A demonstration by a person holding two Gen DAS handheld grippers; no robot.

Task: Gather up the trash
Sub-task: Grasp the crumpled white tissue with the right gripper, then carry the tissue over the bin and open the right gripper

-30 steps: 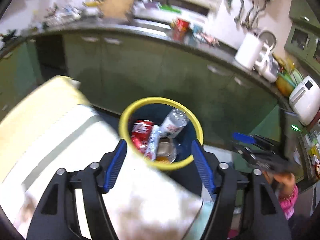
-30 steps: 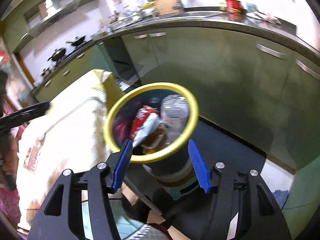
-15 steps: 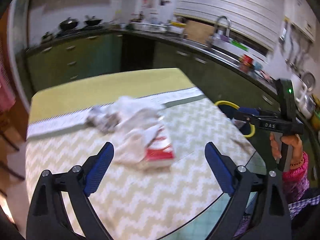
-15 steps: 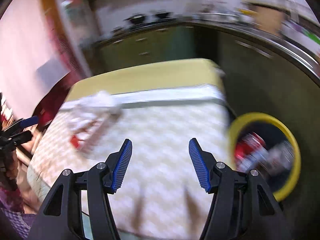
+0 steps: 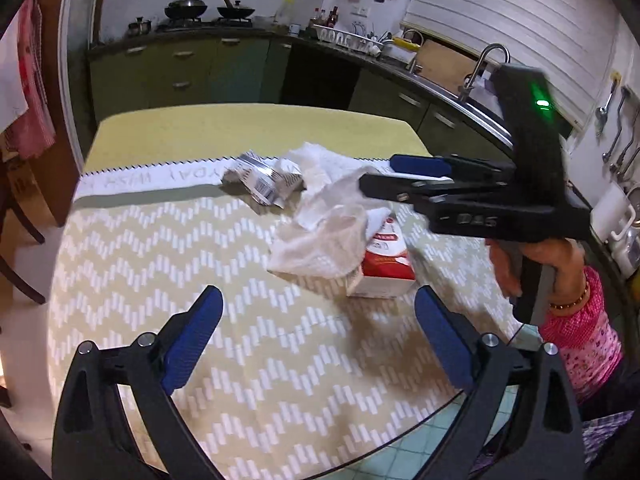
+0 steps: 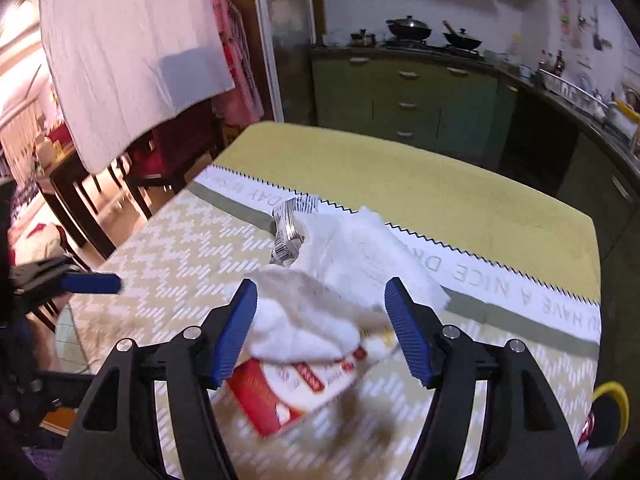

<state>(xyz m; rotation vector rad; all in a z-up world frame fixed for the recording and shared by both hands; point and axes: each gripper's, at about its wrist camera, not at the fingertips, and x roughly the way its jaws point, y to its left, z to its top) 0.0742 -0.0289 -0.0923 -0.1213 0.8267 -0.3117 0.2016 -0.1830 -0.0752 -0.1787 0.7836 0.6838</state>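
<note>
Left gripper (image 5: 316,332) and right gripper (image 6: 322,320) both hover, jaws spread wide (nothing held).

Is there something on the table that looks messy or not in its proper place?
Yes. A crumpled white tissue lies draped over a red and white carton that sits askew, and a crushed silver wrapper lies beside them on the tablecloth. The right gripper, open, is at the tissue.

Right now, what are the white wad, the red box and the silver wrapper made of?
White wad: soft tissue or paper towel, matte, fuzzy crumpled folds. Red box: likely printed cardboard, flat faces, slight sheen. Silver wrapper: probably foil-lined plastic, shiny creases, barcode.
</note>
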